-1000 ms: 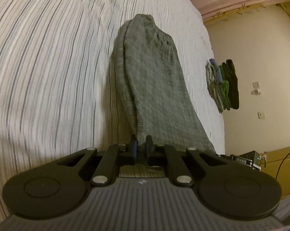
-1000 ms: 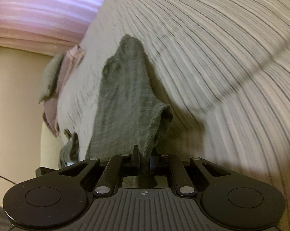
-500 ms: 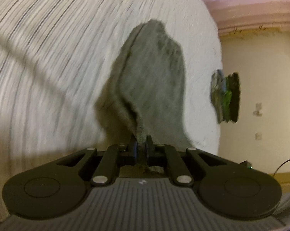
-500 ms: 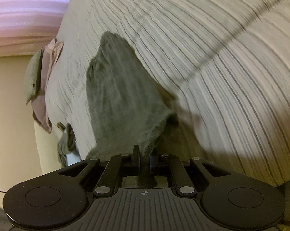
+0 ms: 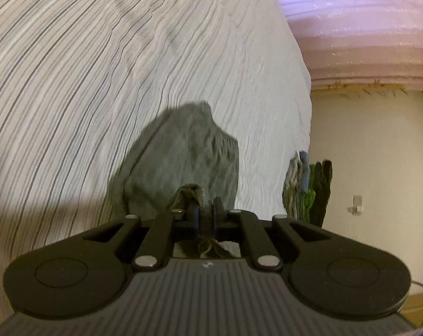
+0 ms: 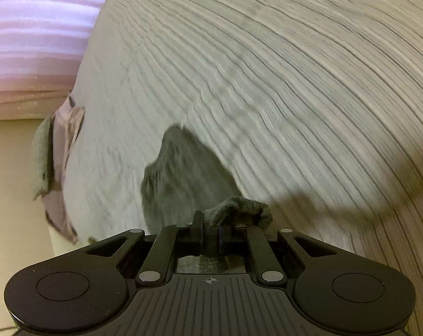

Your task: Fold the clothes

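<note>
A grey knitted garment (image 5: 183,154) lies on the striped bedsheet (image 5: 99,70), doubled over toward its far end. My left gripper (image 5: 206,215) is shut on one near corner of it, the cloth bunched between the pads. In the right wrist view the same grey garment (image 6: 183,173) shows, and my right gripper (image 6: 210,228) is shut on its other near corner, with a fold of cloth draped over the right finger. Both held corners are lifted above the rest of the garment.
A stack of folded clothes in grey, blue and green (image 5: 306,187) sits at the bed's edge. A pile of pink and grey clothes (image 6: 57,162) lies at the other edge. A pink curtain (image 5: 365,28) and a cream wall (image 5: 379,154) are beyond.
Both grippers have carried the held end of the garment forward over the rest, so the garment looks much shorter and doubled. Both views have tilted toward the far end of the bed.
</note>
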Demonstrator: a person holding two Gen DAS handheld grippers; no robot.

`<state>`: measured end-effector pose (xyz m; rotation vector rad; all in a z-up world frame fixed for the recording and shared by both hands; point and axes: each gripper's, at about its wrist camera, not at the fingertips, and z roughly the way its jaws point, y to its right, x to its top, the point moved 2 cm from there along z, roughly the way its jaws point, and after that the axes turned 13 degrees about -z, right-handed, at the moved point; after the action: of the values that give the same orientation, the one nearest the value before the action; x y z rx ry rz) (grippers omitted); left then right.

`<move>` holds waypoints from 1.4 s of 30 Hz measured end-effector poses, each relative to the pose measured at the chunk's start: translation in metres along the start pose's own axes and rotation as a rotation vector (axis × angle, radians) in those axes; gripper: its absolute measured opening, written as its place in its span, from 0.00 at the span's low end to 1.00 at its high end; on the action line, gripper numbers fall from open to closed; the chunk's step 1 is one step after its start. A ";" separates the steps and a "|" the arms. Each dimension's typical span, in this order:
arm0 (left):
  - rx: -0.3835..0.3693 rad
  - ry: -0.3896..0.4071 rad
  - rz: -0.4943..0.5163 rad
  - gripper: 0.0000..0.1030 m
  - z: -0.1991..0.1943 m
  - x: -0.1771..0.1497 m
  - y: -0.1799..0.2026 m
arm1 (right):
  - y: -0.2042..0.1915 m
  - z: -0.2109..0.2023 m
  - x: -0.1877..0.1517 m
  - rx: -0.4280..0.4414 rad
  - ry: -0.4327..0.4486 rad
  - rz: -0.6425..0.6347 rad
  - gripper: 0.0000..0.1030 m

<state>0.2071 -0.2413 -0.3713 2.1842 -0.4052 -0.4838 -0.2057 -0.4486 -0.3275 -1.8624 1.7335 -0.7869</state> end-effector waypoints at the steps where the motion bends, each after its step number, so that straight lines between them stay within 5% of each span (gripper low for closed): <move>1: 0.002 0.006 -0.014 0.06 0.008 0.008 0.001 | 0.001 0.006 0.007 -0.010 0.011 0.002 0.07; 4: 0.033 0.018 -0.064 0.07 0.032 0.030 -0.001 | 0.008 0.028 0.024 -0.048 0.050 0.021 0.07; 6: 0.054 0.024 -0.071 0.19 0.047 0.043 -0.001 | 0.014 0.037 0.030 -0.058 0.079 0.040 0.26; 7: 0.070 0.030 -0.070 0.24 0.053 0.049 0.001 | 0.017 0.042 0.033 -0.062 0.094 0.049 0.52; 8: 0.073 0.035 -0.066 0.29 0.056 0.054 0.002 | 0.017 0.040 0.032 -0.068 0.130 0.041 0.68; 12: 0.057 0.084 -0.042 0.55 0.052 0.066 0.013 | 0.017 0.022 0.023 -0.070 0.222 -0.069 0.67; 15: 0.052 0.115 0.029 0.55 0.039 0.068 0.019 | 0.016 0.006 0.014 -0.063 0.273 -0.171 0.67; 22: 0.097 0.077 0.215 0.55 0.028 0.053 0.019 | 0.019 0.016 -0.001 -0.150 0.204 -0.433 0.67; 30: 0.141 0.052 0.340 0.56 0.054 0.047 0.025 | 0.023 0.052 0.015 -0.106 0.193 -0.479 0.67; 33: 0.142 0.056 0.368 0.46 0.062 0.048 0.023 | 0.025 0.068 0.019 -0.103 0.170 -0.497 0.67; 34: 0.146 0.056 0.378 0.42 0.063 0.048 0.023 | 0.024 0.072 0.021 -0.103 0.161 -0.501 0.65; 36: 0.151 0.057 0.398 0.28 0.066 0.048 0.022 | 0.022 0.079 0.024 -0.103 0.143 -0.508 0.42; 38: 0.146 0.055 0.414 0.18 0.065 0.048 0.019 | 0.020 0.080 0.023 -0.085 0.140 -0.502 0.08; 40: 0.137 0.056 0.430 0.03 0.065 0.047 0.020 | 0.016 0.072 0.020 -0.071 0.182 -0.512 0.05; 42: 0.128 0.065 0.462 0.02 0.063 0.046 0.025 | 0.012 0.058 0.016 -0.061 0.236 -0.512 0.04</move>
<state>0.2151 -0.3186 -0.3968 2.1281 -0.8972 -0.1333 -0.1735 -0.4679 -0.3761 -2.3773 1.4270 -1.1960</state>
